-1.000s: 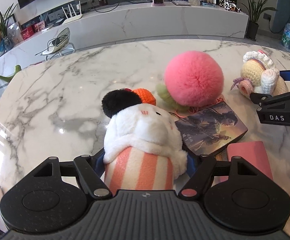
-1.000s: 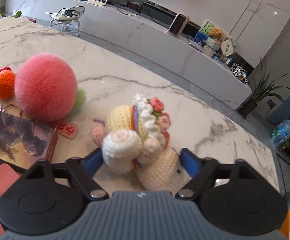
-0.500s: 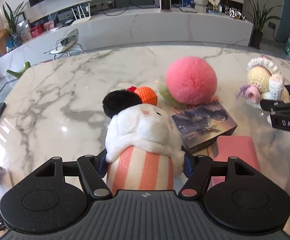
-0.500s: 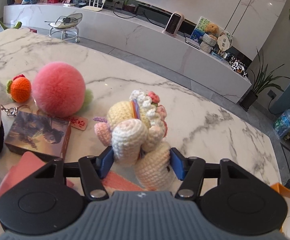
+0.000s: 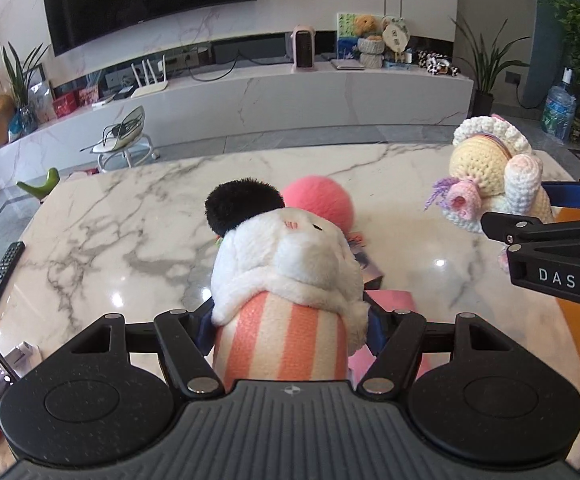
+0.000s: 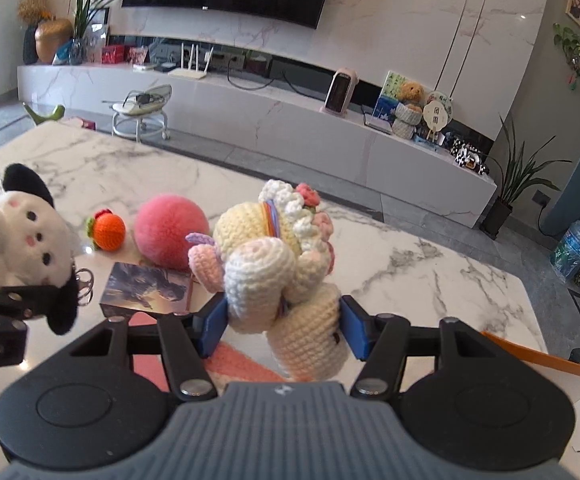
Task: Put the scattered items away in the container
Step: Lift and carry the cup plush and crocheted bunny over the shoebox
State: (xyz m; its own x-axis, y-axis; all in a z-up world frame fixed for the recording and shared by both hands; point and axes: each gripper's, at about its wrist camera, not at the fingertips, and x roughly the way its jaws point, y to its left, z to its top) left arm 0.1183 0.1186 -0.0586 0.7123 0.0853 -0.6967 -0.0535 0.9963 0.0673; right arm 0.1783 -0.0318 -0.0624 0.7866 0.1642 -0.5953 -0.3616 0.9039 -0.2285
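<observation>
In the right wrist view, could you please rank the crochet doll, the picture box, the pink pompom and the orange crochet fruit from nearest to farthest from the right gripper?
1. crochet doll, held in the right gripper.
2. picture box, just left.
3. pink pompom, behind the box.
4. orange crochet fruit, farthest left.

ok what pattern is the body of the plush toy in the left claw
Orange-and-cream stripes on the plush toy, clearest in the left wrist view.

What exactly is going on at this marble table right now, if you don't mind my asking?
A person is tidying toys with a handheld gripper in each hand. The left gripper is shut on a white plush doll with a striped body, and the right gripper is shut on a crocheted doll; both toys look raised off the marble table. A pink pom-pom, a small orange crochet fruit and a picture box lie on the table.
</observation>
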